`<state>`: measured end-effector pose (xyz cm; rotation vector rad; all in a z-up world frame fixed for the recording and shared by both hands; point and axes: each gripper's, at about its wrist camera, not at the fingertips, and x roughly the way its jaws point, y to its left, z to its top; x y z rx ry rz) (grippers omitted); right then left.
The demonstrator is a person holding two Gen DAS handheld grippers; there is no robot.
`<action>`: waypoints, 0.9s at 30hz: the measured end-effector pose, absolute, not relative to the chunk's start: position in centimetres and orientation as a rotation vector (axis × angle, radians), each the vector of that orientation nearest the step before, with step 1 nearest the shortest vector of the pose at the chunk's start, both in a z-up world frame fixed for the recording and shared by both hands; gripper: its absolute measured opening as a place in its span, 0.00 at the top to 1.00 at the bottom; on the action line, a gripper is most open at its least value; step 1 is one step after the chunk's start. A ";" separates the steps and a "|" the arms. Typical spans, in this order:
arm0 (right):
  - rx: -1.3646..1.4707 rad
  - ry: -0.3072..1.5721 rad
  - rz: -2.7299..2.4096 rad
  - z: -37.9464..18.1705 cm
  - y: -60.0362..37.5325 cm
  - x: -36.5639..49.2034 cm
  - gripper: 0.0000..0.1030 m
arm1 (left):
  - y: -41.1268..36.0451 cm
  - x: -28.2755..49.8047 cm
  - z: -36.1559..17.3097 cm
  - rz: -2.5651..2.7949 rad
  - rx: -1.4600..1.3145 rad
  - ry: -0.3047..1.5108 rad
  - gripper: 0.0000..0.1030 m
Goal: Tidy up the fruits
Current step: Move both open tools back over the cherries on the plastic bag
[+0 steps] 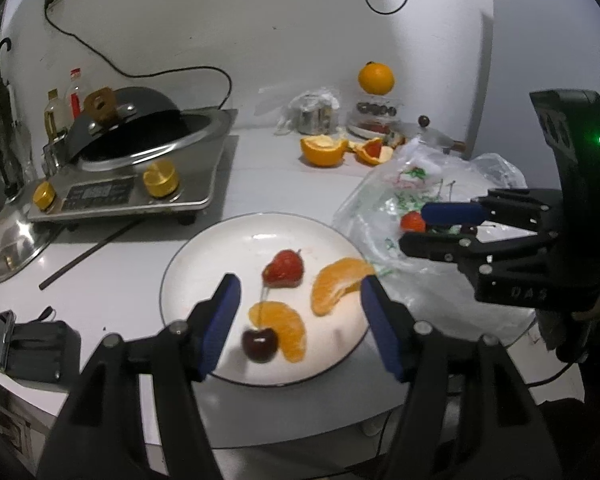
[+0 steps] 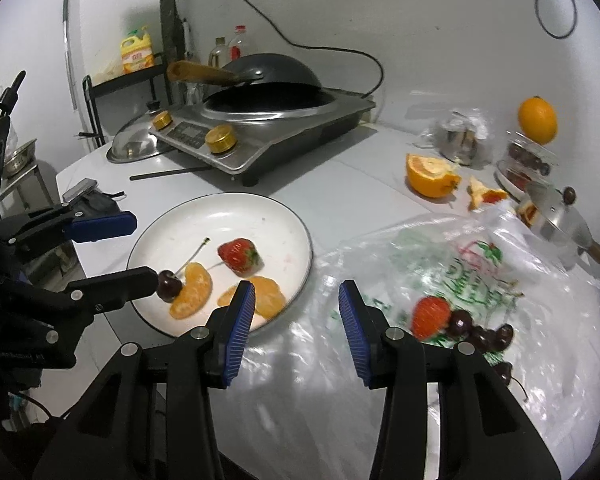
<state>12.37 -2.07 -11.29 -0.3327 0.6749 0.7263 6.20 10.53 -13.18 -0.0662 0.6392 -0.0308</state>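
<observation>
Now both grippers' fingers (image 1: 224, 320) apart and empty, cherry (image 1: 260, 345) on the plate (image 1: 220, 248).

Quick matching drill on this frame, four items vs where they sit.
Items:
1. cherry with stem
2. whole orange
3. loose cherries
4. wok

Places:
A. on the plastic bag
B. on the white plate
C. on the induction cooker
D. on top of a clear container by the wall

Pairs: 1-B, 2-D, 3-A, 4-C
</observation>
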 end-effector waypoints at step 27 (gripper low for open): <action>-0.218 0.667 0.638 -11.4 -13.4 13.6 0.55 | 0.9 9.2 -12.4 -0.102 0.023 0.692 0.38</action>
